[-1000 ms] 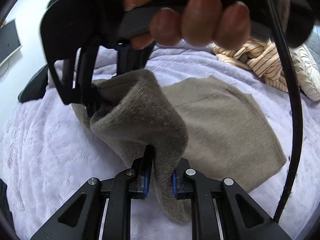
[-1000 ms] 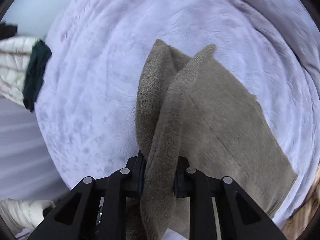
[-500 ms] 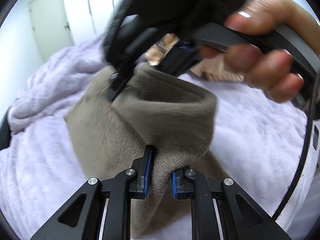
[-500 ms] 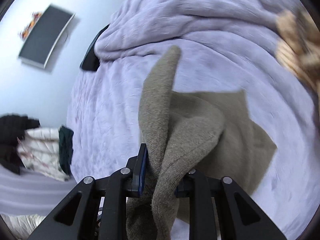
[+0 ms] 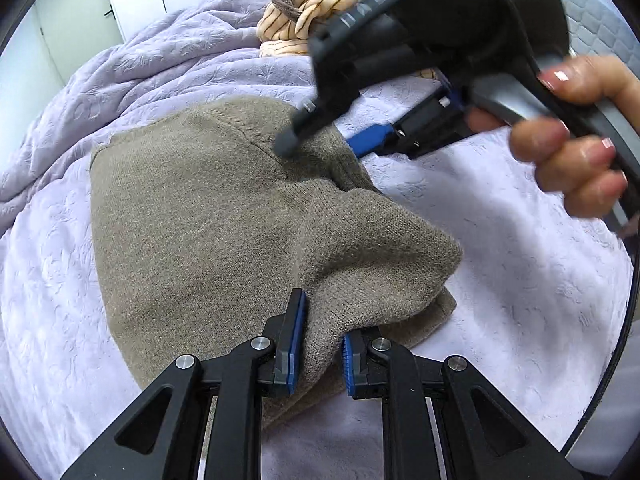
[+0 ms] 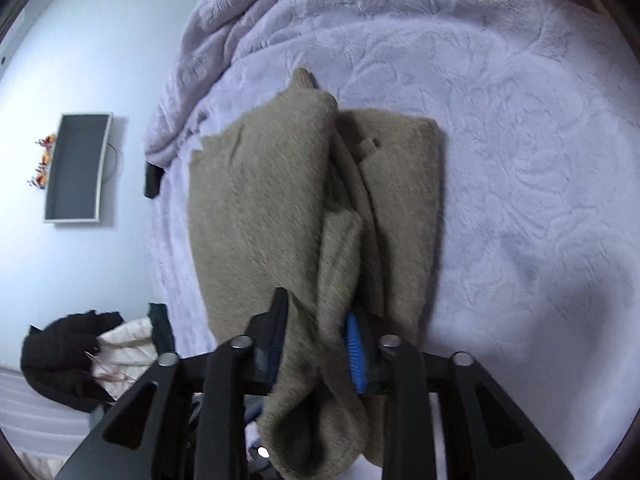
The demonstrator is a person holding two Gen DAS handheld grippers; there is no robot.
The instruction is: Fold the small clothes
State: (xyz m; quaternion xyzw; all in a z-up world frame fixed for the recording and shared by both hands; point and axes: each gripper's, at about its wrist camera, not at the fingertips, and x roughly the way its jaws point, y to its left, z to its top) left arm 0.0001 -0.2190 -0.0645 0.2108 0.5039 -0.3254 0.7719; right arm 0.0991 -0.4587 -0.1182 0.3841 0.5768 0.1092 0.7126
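Observation:
A taupe knit garment (image 5: 200, 220) lies on the lilac blanket (image 5: 500, 260), one side folded over onto the rest. My left gripper (image 5: 320, 350) is shut on the near corner of that folded layer. A hand (image 5: 572, 152) holds the right gripper (image 5: 320, 144) low over the garment's far corner. Its jaws are opening. In the right wrist view the right gripper (image 6: 316, 348) has a slack roll of the garment (image 6: 260, 208) between its spread fingers, and the pads no longer squeeze it.
A striped cream garment (image 5: 304, 20) lies crumpled at the far end of the bed. The blanket (image 6: 520, 160) spreads wide to the right. Beside the bed are a dark screen (image 6: 76, 168) and a pile of black and white clothes (image 6: 80, 360).
Both grippers have carried the lifted edge across and down, so the fold now rests on the garment. The right jaws have widened around the cloth. The left grip is unchanged.

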